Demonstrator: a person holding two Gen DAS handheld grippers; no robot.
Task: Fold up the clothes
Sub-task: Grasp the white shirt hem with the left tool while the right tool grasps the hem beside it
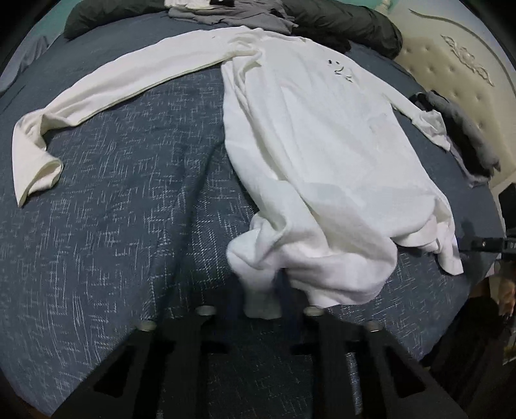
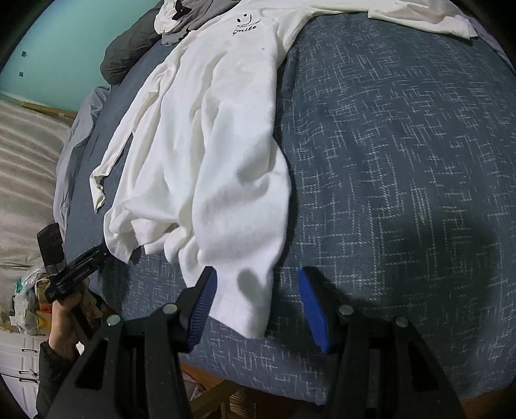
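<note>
A white long-sleeved shirt (image 1: pixel 309 138) lies face up on a bed covered by a blue quilt (image 1: pixel 122 206) with a pale crosshatch pattern; a small black smiley print with the word "Smile" (image 2: pixel 245 24) sits on its chest. In the left wrist view one sleeve (image 1: pixel 96 93) stretches flat across the quilt to the left, its cuff turned toward the camera; the hem is bunched and rumpled near the bed edge. The left gripper (image 1: pixel 261 309) is at that hem, with a fold of white cloth standing between its jaws; the fingertips are blurred and largely covered by the fabric, so whether they are pinching it cannot be told. The right gripper (image 2: pixel 258 303) has its jaws set wide, the blue pads (image 2: pixel 311 309) well apart, and a hem corner of the shirt lies between them, touching the left pad only. In the right wrist view the person's left hand (image 2: pixel 66 319) holds the black handle of the other gripper beside the bed edge. Behind the shirt lie a grey garment (image 1: pixel 225 14) and a dark green bundle (image 1: pixel 348 24); a cream tufted headboard (image 1: pixel 451 67) stands to the right, with dark clothing (image 1: pixel 461 129) at its foot; a turquoise wall (image 2: pixel 64 42) shows at the left.
</note>
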